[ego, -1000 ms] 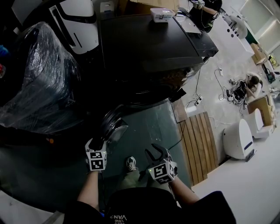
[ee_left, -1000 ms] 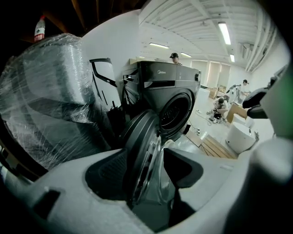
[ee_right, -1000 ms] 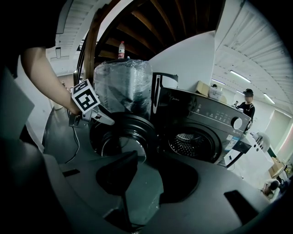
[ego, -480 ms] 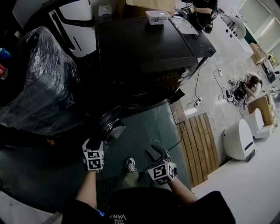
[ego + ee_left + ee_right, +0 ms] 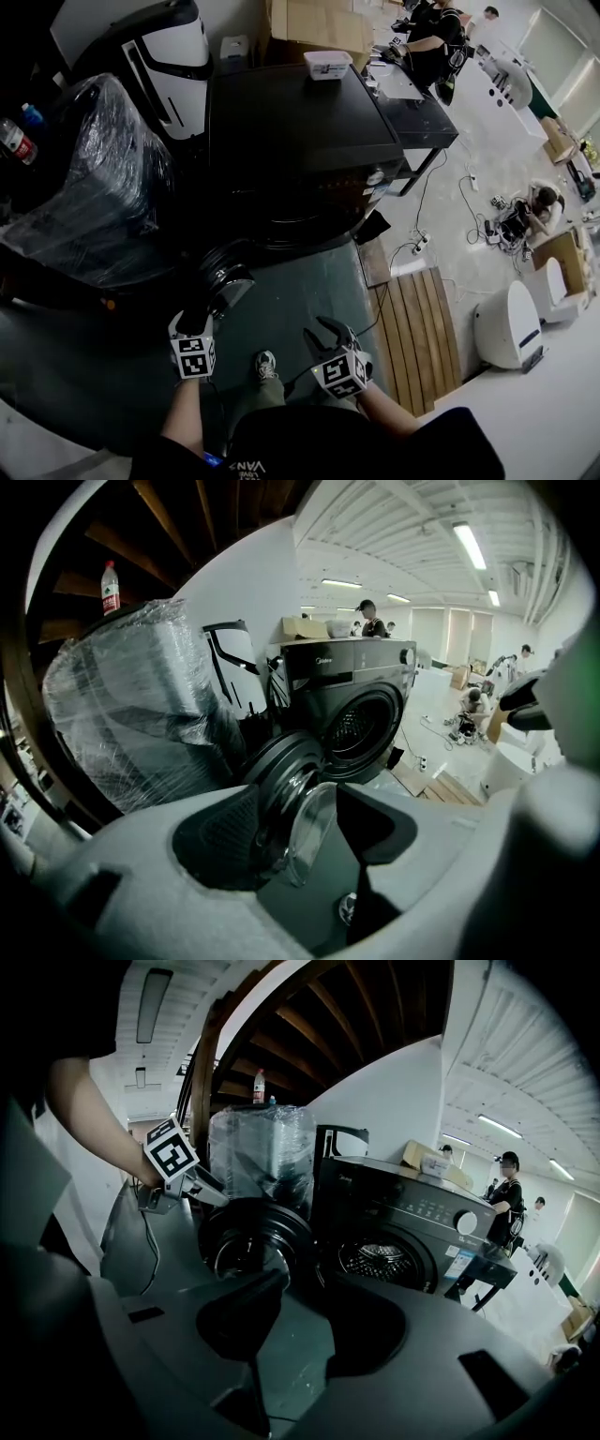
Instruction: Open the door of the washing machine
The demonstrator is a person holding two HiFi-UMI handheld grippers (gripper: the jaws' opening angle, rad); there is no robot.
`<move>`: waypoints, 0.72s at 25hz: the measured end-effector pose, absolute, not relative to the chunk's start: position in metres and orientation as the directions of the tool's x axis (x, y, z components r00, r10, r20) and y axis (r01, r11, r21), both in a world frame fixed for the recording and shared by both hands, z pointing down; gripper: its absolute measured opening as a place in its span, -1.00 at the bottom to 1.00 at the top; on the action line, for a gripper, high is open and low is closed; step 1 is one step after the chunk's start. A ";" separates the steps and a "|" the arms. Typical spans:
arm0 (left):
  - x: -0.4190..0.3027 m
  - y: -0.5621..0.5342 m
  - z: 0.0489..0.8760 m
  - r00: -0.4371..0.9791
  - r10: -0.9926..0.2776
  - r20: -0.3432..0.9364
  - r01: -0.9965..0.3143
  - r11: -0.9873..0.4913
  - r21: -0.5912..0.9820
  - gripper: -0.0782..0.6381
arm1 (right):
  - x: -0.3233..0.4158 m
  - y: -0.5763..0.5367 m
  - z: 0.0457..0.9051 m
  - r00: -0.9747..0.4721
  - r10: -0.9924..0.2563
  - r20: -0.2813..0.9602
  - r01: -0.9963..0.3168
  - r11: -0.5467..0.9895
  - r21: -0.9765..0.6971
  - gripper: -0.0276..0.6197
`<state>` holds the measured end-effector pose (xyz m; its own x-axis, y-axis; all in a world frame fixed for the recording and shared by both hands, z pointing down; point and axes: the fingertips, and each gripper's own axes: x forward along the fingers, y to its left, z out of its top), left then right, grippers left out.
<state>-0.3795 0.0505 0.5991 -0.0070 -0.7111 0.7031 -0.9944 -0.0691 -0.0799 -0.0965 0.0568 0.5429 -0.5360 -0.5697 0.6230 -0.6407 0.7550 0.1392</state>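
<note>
Washing machine (image 5: 300, 122): panel print too small to read. Door (image 5: 281, 766) stands upright, swung open at the machine's left, edge toward the person. Left gripper (image 5: 298, 832) clamps the door's rim. Right gripper (image 5: 300, 1326): jaws apart, empty.

Door (image 5: 225, 274) before washer (image 5: 300, 122); bundle (image 5: 89, 183) left; tub (image 5: 328, 64) perhaps atop

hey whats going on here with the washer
A person with a gripper in each hand stands in front of a dark washing machine. Its round door is already swung open, so the drum is exposed. The left gripper appears to hold the door's rim between its fingers. The right gripper hangs open and empty over the floor, apart from the door.
</note>
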 end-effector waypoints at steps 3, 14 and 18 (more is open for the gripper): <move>-0.352 0.062 0.583 -0.019 -0.734 0.679 -0.994 -0.058 -0.090 -0.07 | -0.071 0.055 0.530 -0.529 -0.601 0.599 -0.654 0.739 0.164 -0.46; -0.225 0.070 0.498 0.060 -0.864 0.501 -0.985 -0.133 -0.112 -0.19 | 0.014 0.056 0.482 -0.505 -0.702 0.501 -0.749 0.646 0.150 -0.50; -0.179 0.076 0.471 0.104 -0.892 0.440 -0.977 -0.175 -0.125 -0.28 | 0.035 0.061 0.469 -0.517 -0.719 0.465 -0.758 0.637 0.141 -0.59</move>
